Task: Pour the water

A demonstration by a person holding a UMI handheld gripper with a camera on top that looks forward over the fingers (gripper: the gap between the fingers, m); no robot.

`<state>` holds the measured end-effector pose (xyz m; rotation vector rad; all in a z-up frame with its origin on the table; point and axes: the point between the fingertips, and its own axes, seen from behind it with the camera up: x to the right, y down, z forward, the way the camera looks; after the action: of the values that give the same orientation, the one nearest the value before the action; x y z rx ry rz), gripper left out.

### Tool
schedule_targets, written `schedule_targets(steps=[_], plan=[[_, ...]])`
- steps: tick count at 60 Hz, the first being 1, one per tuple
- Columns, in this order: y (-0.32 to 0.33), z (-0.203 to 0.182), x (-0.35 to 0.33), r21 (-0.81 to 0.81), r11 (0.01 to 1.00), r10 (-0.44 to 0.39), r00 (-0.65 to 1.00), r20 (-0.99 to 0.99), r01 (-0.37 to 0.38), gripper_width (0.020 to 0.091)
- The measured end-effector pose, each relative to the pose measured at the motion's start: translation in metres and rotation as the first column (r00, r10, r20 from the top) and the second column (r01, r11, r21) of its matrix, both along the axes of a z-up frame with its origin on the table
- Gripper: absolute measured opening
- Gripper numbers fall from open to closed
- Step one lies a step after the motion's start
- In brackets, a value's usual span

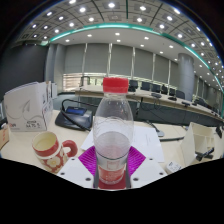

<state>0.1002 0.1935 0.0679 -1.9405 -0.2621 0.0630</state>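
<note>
The water bottle (113,130), a clear plastic one with a red cap and a red band of label near its base, stands upright between the fingers (84,166) and fills the middle of the gripper view, its lower part set between the two magenta pads (140,160). The pads lie close against the bottle's sides at left and right, and the fingers appear closed on it, though the exact contact at each side is hard to make out. The bottle looks mostly transparent, with a whitish label zone across its middle; how much water it holds cannot be told. Around it spreads the pale tabletop (25,150), which runs out to both sides and away toward the far windows. Beyond the bottle to the left a dark bag (72,118) lies on the tabletop, and farther left a white box with printed writing (27,106) stands upright. On the right, sheets of white paper (205,140) rest on the tabletop. Smallest of all, a mug (50,151) with a red handle and a patterned cream body sits on the tabletop just to the left of the fingers, apart from the bottle, its open mouth facing up.
</note>
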Motion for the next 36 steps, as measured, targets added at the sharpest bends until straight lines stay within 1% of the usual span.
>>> schedule_targets(steps=[3, 5, 13, 15, 16, 19, 20, 23, 27, 36], plan=[[0.001, -0.004, 0.002, -0.014, 1.0, -0.025, 0.999, -0.041, 0.025, 0.0381], [0.001, -0.004, 0.004, -0.014, 0.999, -0.035, 0.998, -0.059, 0.034, 0.041], [-0.001, -0.004, 0.005, -0.027, 0.999, -0.028, 0.999, -0.026, 0.028, 0.0551], [-0.004, -0.008, 0.005, -0.052, 0.998, -0.032, 0.999, -0.016, 0.031, 0.0609], [-0.005, -0.009, 0.005, -0.065, 0.997, -0.033, 0.999, -0.013, 0.032, 0.0655], [-0.012, -0.012, 0.008, -0.106, 0.993, -0.046, 0.999, -0.015, 0.044, 0.0844], [-0.016, -0.013, 0.009, -0.119, 0.992, -0.049, 0.999, -0.017, 0.047, 0.0871], [-0.029, -0.012, 0.013, -0.162, 0.984, -0.075, 0.997, -0.026, 0.07, 0.0847], [-0.05, -0.001, 0.016, -0.188, 0.978, -0.096, 0.995, -0.026, 0.09, 0.0859], [-0.112, 0.044, 0.014, -0.205, 0.968, -0.144, 0.99, 0.006, 0.142, 0.0861]])
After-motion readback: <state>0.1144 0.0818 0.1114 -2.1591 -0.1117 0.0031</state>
